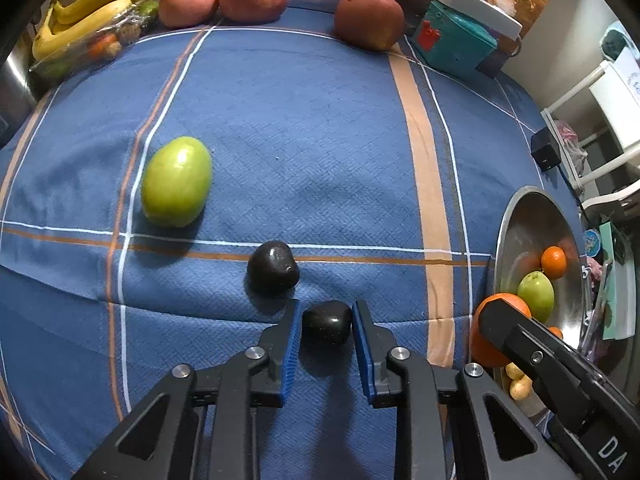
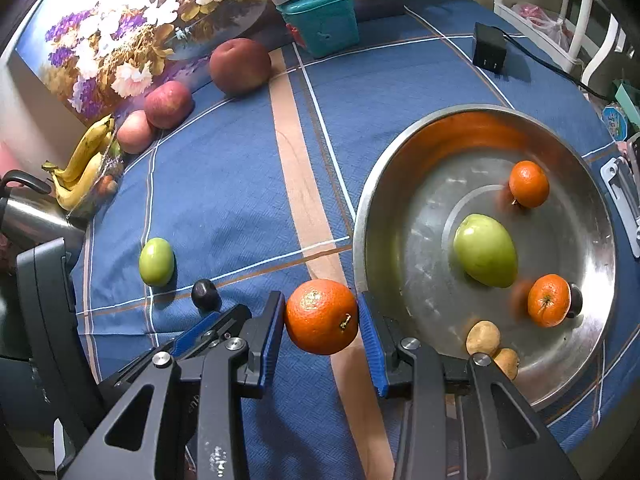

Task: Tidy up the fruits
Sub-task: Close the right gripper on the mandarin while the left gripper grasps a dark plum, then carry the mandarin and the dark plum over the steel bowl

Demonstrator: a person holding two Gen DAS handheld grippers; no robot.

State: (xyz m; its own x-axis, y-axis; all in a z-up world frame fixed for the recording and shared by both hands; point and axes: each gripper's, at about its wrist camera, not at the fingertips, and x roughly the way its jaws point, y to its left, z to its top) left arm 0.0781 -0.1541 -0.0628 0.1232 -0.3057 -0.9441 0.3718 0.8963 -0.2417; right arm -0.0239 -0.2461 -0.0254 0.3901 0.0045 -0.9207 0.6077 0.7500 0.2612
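- Left gripper [image 1: 326,322] has its blue pads pressed on a small, glossy black fruit [image 1: 327,321] on the blue checked cloth [image 1: 300,140]; a second dark fruit [image 1: 273,267] lies at eleven o'clock.
- Right gripper [image 2: 321,317] is clamped on a dimpled orange [image 2: 321,316] (stem showing), steel bowl [image 2: 384,208] at three o'clock.

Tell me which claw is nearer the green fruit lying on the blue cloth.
Left. The left claw sits a short way off the green fruit, shut on a dark fruit; the right claw holds an orange by the bowl.

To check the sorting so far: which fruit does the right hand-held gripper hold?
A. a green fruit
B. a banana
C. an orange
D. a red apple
C: the right hand-held gripper has its blue pads pressed on both sides of an orange, beside the bowl.
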